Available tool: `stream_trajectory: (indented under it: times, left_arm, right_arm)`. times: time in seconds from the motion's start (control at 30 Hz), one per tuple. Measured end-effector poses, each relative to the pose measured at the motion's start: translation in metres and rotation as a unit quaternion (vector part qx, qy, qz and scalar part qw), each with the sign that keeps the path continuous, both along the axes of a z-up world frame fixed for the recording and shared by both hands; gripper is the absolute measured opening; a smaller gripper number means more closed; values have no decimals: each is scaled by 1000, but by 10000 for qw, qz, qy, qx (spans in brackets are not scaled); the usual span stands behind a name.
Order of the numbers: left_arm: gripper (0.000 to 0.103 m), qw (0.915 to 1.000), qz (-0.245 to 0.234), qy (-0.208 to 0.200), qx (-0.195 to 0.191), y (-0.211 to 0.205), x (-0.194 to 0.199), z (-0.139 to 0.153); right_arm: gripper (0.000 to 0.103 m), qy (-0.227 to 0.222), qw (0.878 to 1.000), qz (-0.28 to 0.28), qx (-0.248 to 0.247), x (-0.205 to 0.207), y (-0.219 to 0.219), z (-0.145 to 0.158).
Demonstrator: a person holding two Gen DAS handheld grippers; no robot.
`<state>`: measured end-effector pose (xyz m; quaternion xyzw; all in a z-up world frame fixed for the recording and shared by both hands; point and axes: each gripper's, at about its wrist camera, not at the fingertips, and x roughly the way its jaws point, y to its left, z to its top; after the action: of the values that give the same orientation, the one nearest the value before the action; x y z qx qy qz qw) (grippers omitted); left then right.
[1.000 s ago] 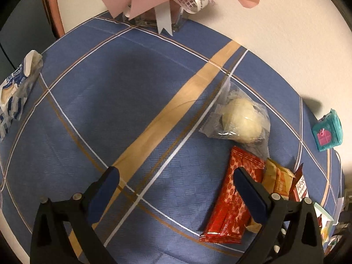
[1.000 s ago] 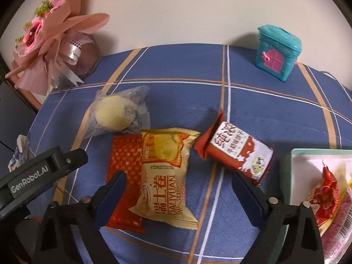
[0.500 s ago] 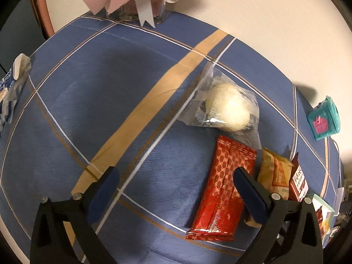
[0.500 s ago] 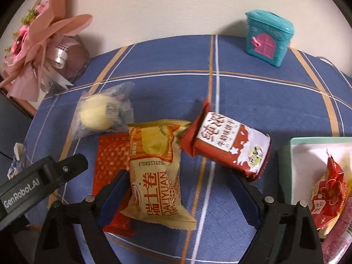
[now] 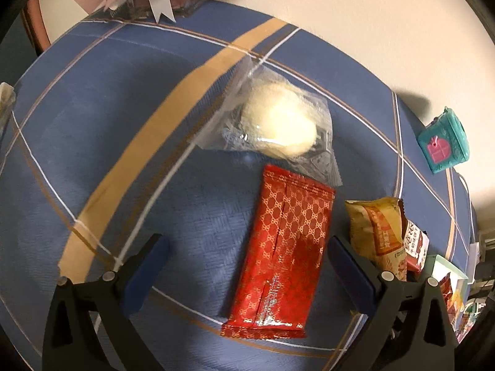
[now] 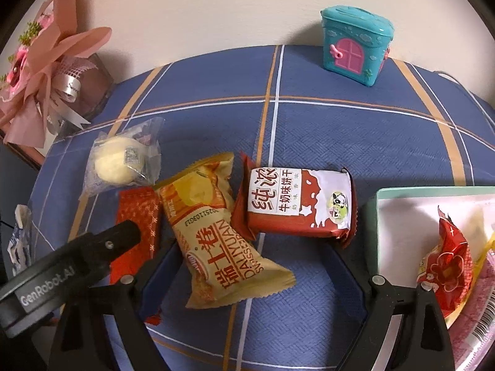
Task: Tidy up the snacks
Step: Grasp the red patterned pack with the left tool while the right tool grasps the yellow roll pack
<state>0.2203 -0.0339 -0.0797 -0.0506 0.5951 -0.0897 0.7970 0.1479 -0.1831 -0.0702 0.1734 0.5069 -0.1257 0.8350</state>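
While the blue checked tablecloth (image 6: 340,130) carries everything, I take the green-rimmed tray (image 6: 372,213) as my landmark; it already holds a red sweet wrapper (image 6: 445,256). Just beside its rim lies the milk biscuit pack (image 6: 297,204), then the yellow Swiss roll packet (image 6: 216,232), then the red patterned bar (image 5: 284,244), with the clear-bagged bun (image 5: 278,123) farthest off. I judge this the reach step. My right gripper (image 6: 247,266), spread and empty, straddles the yellow packet; my left gripper (image 5: 247,266), also spread and empty, hovers over the bar. Next: lower and close squarely.

Cream wall (image 6: 216,6); blue plaid tablecloth (image 6: 324,130)
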Motion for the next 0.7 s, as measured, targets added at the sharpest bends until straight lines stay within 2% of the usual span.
stream_trajectory:
  times: [0.13, 0.37, 0.7]
  left_arm:
    - [102, 9999, -130, -21, 64, -7, 1, -1]
    - [102, 9982, -340, -128, 472, -22, 7, -5]
    - [102, 9972, -373, -252, 604, -17, 3, -7]
  right_arm:
    - [92, 21, 10000, 49, -52, 5, 3, -2]
    - [91, 103, 9996, 198, -192, 4, 7, -5]
    - [91, 175, 9988, 297, -334, 4, 17, -10]
